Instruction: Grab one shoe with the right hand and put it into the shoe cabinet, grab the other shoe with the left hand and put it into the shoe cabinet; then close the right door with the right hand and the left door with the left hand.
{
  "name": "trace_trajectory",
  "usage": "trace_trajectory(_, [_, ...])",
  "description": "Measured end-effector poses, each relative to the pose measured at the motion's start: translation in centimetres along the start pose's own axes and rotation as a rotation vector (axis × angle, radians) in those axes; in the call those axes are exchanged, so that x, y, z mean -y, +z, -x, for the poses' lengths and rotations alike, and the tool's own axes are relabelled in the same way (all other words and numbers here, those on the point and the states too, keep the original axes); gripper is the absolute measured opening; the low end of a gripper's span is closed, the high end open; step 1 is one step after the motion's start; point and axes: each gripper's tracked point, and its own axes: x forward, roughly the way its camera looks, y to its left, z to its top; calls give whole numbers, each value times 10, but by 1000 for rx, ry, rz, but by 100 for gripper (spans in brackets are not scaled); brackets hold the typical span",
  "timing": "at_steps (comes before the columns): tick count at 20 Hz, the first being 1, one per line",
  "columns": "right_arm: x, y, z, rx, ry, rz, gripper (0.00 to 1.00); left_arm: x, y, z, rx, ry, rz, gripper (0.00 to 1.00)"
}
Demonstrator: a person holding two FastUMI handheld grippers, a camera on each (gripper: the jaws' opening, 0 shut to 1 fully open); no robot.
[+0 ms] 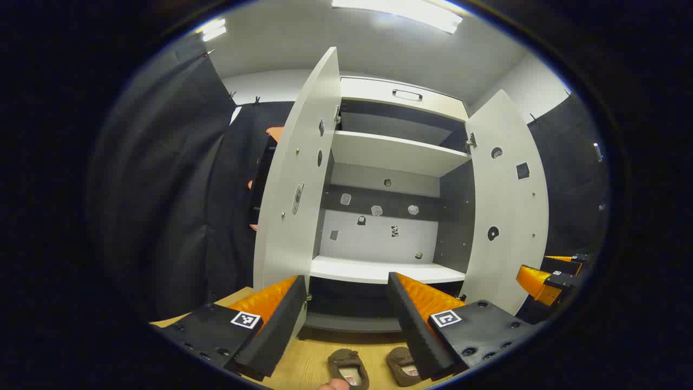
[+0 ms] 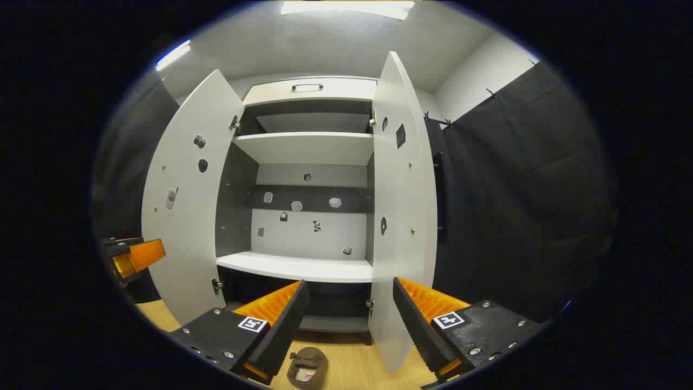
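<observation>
Left gripper view looks at the white shoe cabinet, and both its doors stand wide open. The left door and the right door swing out toward the camera. Two brown shoes sit side by side on the wooden floor, just in front of the cabinet and below its bottom shelf. The left gripper hangs above the shoes with its fingers spread apart, gripping nothing. In the right gripper view, the right gripper is also spread wide and bare, and one brown shoe lies on the floor in front of the cabinet.
</observation>
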Motion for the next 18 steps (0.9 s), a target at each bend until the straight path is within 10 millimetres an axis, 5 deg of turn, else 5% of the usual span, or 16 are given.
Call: trace_trajectory(18, [6, 16, -7, 63, -20, -16, 95, 2, 5, -7, 8, 0, -26, 98])
